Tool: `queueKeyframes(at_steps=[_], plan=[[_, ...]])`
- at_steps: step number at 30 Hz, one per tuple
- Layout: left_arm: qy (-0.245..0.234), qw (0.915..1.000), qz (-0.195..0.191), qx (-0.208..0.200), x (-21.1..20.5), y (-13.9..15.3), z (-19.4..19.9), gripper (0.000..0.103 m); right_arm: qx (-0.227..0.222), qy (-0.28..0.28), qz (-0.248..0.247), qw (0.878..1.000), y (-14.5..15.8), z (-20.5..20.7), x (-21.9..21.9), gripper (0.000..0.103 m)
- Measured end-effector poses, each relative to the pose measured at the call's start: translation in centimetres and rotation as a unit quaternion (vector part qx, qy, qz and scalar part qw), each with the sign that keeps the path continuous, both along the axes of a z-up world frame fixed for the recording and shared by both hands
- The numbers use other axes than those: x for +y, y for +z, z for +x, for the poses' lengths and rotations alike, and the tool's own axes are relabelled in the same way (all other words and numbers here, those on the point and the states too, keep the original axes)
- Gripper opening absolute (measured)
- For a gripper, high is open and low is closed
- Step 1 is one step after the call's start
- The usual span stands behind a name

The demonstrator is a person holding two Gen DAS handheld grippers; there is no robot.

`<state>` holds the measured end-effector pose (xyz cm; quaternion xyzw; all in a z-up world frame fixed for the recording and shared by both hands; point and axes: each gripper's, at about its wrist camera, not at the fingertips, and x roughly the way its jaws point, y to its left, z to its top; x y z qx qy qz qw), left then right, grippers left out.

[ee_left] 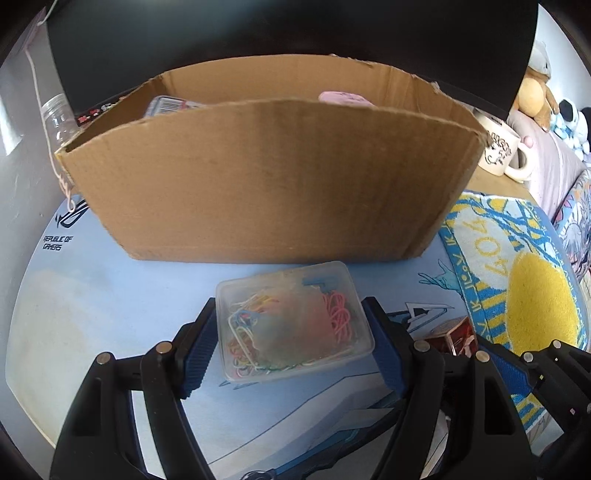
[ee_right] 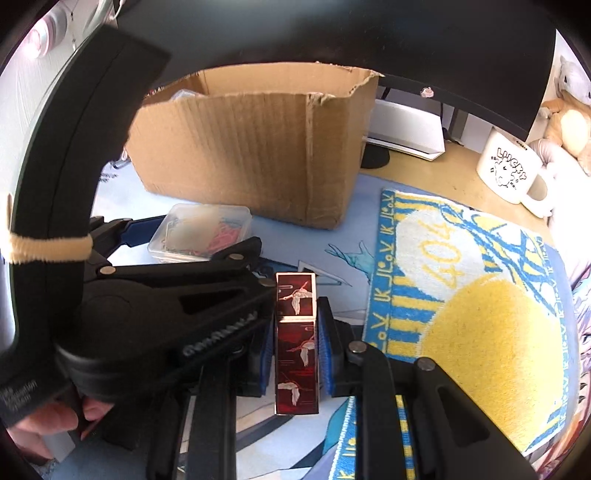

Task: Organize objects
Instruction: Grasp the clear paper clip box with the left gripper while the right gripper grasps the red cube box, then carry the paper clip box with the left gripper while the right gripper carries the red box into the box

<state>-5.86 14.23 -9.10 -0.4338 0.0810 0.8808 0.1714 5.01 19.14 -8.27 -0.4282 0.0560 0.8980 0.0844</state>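
A clear plastic box of coloured paper clips lies on the blue desk mat, just in front of the open cardboard box. My left gripper straddles it, and both blue pads touch its short sides. In the right wrist view my right gripper is shut on a slim dark red case with white cranes, held just above the mat. The left gripper's arm crosses right beside it. The cardboard box holds a pink item and a packet.
A yellow and blue towel covers the right side of the mat. Behind it stands a white mug. A dark monitor hangs over the cardboard box, with a white device under it. A clear jar stands far left.
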Motion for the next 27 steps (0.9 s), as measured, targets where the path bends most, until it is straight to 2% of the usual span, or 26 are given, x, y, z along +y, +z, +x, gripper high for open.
queueKeyframes(at_steps=[5,8,12,18,19,27], plan=[[0.027,0.9992,-0.024,0.015,-1.9,0.6,-0.2,0.074,0.029,0.003,0.015,0.999,0.7,0.2,-0.4,0.023],[0.047,0.9984,-0.025,0.021,-2.9,1.0,-0.4,0.074,0.034,0.002,0.019,0.999,1.2,0.9,0.2,0.023],[0.06,0.9963,-0.036,0.05,-3.7,1.9,0.5,0.074,0.053,-0.008,0.024,0.998,2.3,1.5,0.4,0.023],[0.078,0.9944,-0.012,0.07,-5.9,4.1,0.0,0.074,0.082,-0.016,0.009,0.996,3.9,2.1,0.9,0.023],[0.082,0.9939,-0.008,0.073,-5.5,4.8,1.0,0.074,0.088,-0.017,0.004,0.996,4.2,2.3,1.0,0.023],[0.087,0.9902,0.013,0.108,-6.7,7.5,1.7,0.075,0.127,-0.03,-0.022,0.991,7.1,2.7,2.2,0.023]])
